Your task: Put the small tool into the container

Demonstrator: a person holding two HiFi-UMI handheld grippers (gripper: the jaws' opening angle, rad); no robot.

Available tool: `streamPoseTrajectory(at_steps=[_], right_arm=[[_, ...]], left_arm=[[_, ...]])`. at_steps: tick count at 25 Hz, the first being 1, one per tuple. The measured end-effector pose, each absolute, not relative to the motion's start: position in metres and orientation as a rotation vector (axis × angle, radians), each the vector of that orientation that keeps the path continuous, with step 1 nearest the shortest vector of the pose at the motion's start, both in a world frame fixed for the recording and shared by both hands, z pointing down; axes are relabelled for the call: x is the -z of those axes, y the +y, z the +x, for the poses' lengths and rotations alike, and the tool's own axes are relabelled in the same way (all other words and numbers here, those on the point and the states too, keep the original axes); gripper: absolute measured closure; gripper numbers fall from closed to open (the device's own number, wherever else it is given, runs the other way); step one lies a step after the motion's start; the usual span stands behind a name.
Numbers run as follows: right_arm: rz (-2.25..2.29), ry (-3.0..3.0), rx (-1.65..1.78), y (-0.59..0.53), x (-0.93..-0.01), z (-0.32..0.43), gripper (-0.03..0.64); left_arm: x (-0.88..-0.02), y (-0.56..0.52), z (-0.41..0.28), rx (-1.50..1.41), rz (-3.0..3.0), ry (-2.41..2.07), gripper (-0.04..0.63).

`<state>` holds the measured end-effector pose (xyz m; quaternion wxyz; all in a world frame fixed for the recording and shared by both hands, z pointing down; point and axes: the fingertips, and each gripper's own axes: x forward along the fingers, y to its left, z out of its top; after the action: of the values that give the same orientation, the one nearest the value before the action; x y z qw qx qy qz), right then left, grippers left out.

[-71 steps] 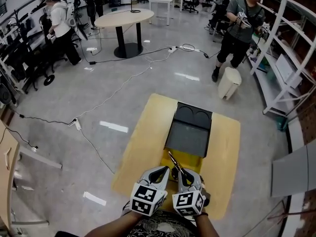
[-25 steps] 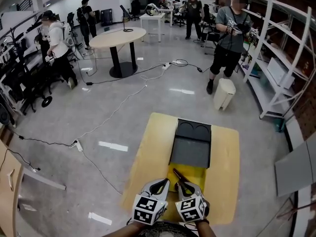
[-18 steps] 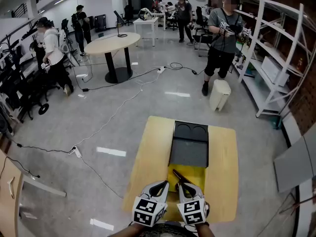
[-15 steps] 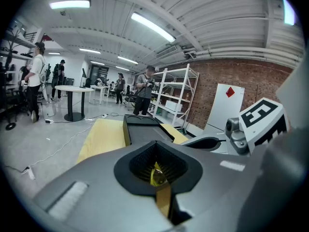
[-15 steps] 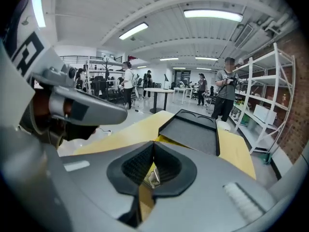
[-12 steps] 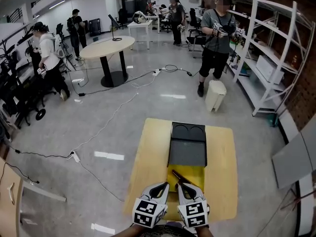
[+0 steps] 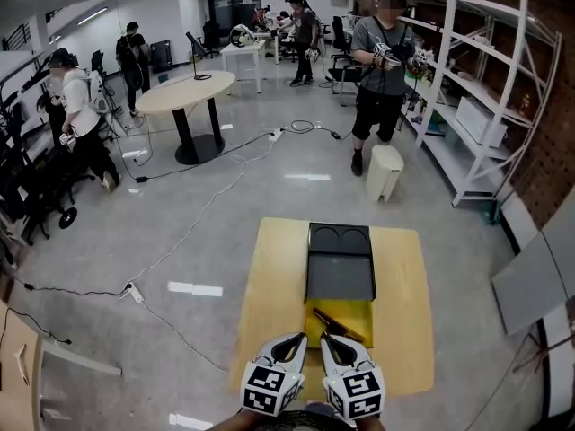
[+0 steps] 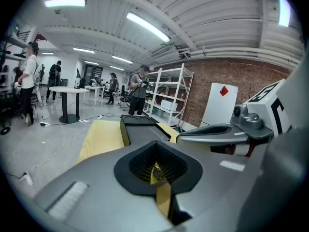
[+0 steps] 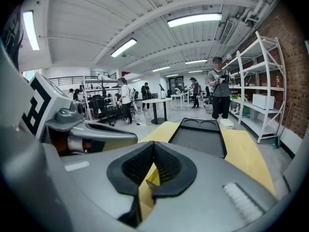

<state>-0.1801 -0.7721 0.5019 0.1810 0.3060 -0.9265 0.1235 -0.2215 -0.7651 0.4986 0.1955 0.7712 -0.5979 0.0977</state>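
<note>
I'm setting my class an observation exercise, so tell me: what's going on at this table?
A person holds two grippers low over a pale wooden table. The left tongs and the right tongs are both shut, and neither visibly grips anything. Just beyond their tips a small dark tool lies slantwise on a bright yellow panel, which adjoins the near end of the black container. The tool is not in the black part.

The table (image 7: pixel 269 277) top looks like pale, matt wood. The black tray (image 7: pixel 340 277) on it is dull, smooth plastic, and the yellow box (image 7: pixel 355 312) looks matt too. The floor (image 7: pixel 180 232) is grey and glossy. The left gripper (image 8: pixel 155 146) and right gripper (image 9: pixel 153 144) have smooth grey plastic shells and ribbed black pads (image 8: pixel 140 161).
</note>
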Motion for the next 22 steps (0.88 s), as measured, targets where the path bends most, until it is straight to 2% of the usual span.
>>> streamPoseTrajectory(at_steps=[22], right_arm=[[0.839, -2.627, -0.349, -0.755, -0.492, -0.191, 0.611]], left_arm=[[-0.492, -0.749, -0.23, -0.273, 2.151, -1.679, 0.581]])
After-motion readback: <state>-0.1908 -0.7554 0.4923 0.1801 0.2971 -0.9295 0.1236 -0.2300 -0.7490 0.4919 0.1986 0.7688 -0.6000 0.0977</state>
